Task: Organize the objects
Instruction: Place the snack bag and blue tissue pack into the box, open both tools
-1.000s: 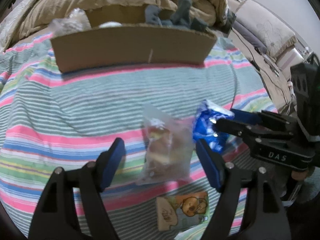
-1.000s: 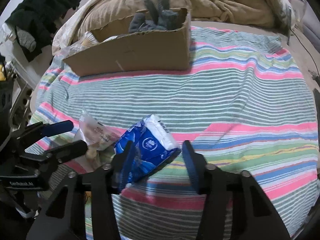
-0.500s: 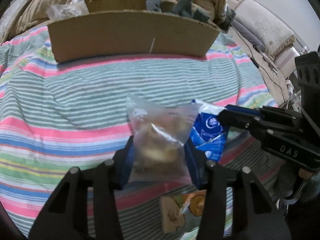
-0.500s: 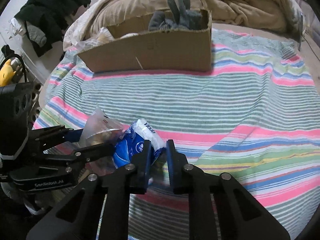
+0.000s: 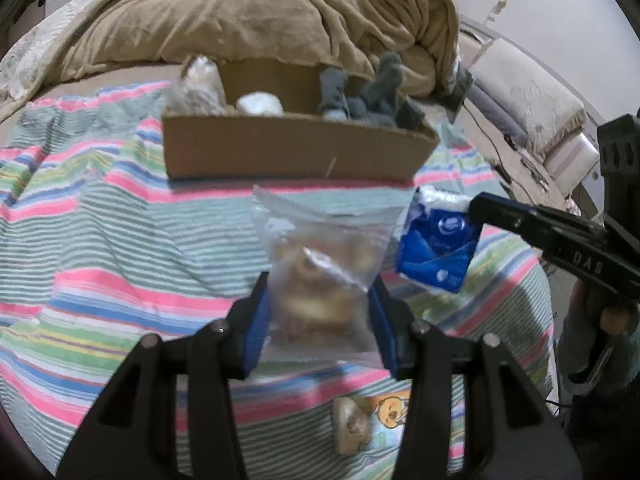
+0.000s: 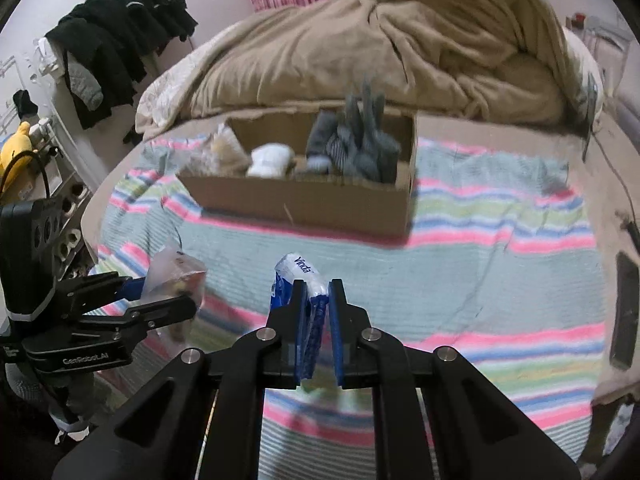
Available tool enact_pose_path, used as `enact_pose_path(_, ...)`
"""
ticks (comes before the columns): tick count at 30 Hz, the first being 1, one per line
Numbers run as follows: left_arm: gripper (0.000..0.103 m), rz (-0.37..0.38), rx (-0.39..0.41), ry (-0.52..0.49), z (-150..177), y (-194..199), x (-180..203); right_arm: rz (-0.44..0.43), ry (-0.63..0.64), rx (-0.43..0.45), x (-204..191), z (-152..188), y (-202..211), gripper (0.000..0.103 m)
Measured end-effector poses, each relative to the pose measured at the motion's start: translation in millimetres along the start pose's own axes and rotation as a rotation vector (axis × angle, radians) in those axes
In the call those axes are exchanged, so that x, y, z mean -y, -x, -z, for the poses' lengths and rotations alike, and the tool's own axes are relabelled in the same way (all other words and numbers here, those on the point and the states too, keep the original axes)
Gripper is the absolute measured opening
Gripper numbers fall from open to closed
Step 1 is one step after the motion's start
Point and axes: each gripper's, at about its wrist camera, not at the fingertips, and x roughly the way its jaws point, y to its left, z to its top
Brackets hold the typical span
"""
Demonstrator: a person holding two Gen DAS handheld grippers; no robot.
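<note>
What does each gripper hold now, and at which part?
Left gripper: clear snack bag, by its lower sides. Right gripper: blue tissue pack, by one end.

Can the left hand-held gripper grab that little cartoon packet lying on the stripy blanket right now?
Probably not: the left hand-held gripper is already shut on the clear plastic bag of snacks, and the small cartoon-printed packet lies on the striped blanket beneath its fingers.
</note>
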Motion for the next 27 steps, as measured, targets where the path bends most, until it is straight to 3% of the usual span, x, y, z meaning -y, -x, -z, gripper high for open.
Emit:
enact_pose_path(15,0.047,-0.009,0.107,0.016,-35.1,28.2,-17.5,0.005,0.09,0.137,-9.4,-74.7,23.9,0.012)
enact_pose_path(27,0.047,-0.013,0.16,0.032,-64.2,34.0,-32.2,-0.005,0.13,0.124,-12.0,-122.5,-27.2,0.012)
